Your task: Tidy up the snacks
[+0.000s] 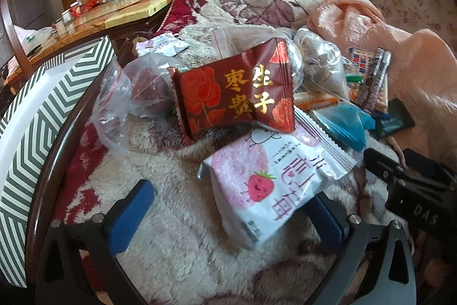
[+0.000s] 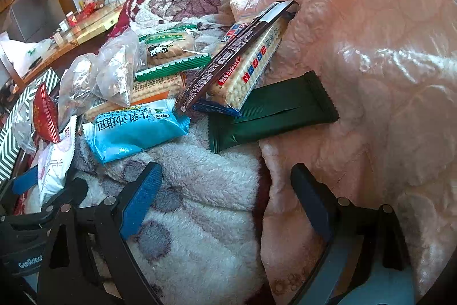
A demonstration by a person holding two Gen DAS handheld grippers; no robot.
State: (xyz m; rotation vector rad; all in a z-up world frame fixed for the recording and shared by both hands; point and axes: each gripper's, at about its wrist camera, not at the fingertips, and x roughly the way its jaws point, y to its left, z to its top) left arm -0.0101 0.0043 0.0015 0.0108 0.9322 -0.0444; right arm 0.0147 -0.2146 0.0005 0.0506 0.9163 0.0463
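A pile of snacks lies on a fluffy floral blanket (image 1: 177, 256). My left gripper (image 1: 228, 219) is open, and a white-pink strawberry packet (image 1: 271, 185) lies between its blue pads, resting over the right one. Behind that leans a red packet with gold characters (image 1: 237, 96). My right gripper (image 2: 227, 200) is open over bare blanket with nothing between its fingers. Ahead of it lie a light blue packet (image 2: 137, 127), a dark green packet (image 2: 274, 110), a cracker pack (image 2: 251, 67) under a long brown packet (image 2: 228, 56), and green-edged wafers (image 2: 171, 67).
A green-and-white striped box (image 1: 28, 133) stands at the left edge. Clear plastic bags (image 1: 114, 99) of snacks sit behind the red packet. A pink quilt (image 2: 371, 76) is bunched up on the right. A wooden table (image 1: 85, 25) stands beyond.
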